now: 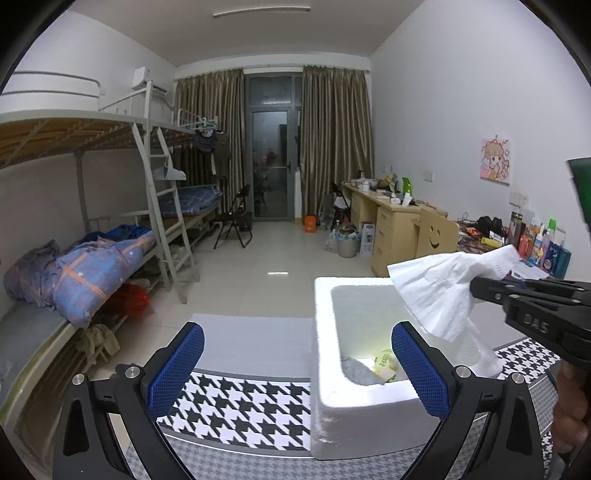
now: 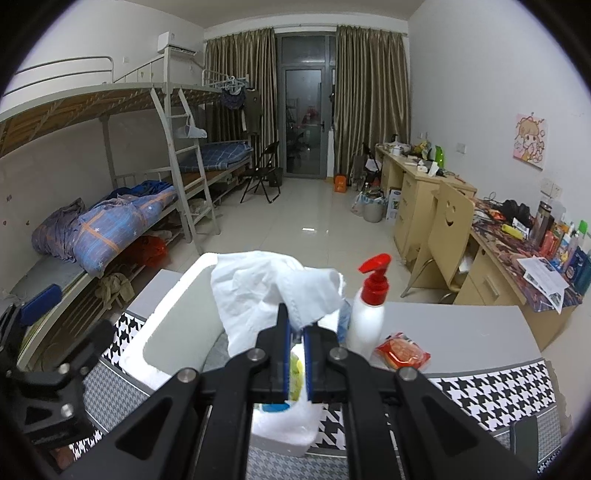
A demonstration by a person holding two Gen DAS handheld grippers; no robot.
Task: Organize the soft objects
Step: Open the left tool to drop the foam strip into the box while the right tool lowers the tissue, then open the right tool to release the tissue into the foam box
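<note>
White walls (image 1: 443, 92) and a pale tiled floor (image 1: 266, 258) form a long dormitory room. Metal bunk beds (image 1: 122, 155) with a ladder (image 1: 166, 206) line the left side, a rumpled blue quilt (image 1: 96, 266) on the near lower bunk. Wooden desks (image 1: 391, 218) run along the right wall. At the far end, brown curtains (image 1: 332, 147) flank a glass door (image 1: 269, 162). A folding chair (image 1: 236, 218) stands near it. A ceiling light (image 1: 260, 11) is overhead.

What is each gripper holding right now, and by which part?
Right gripper pinches the white tissue by one crumpled edge, above the foam box. Left gripper holds nothing.
</note>
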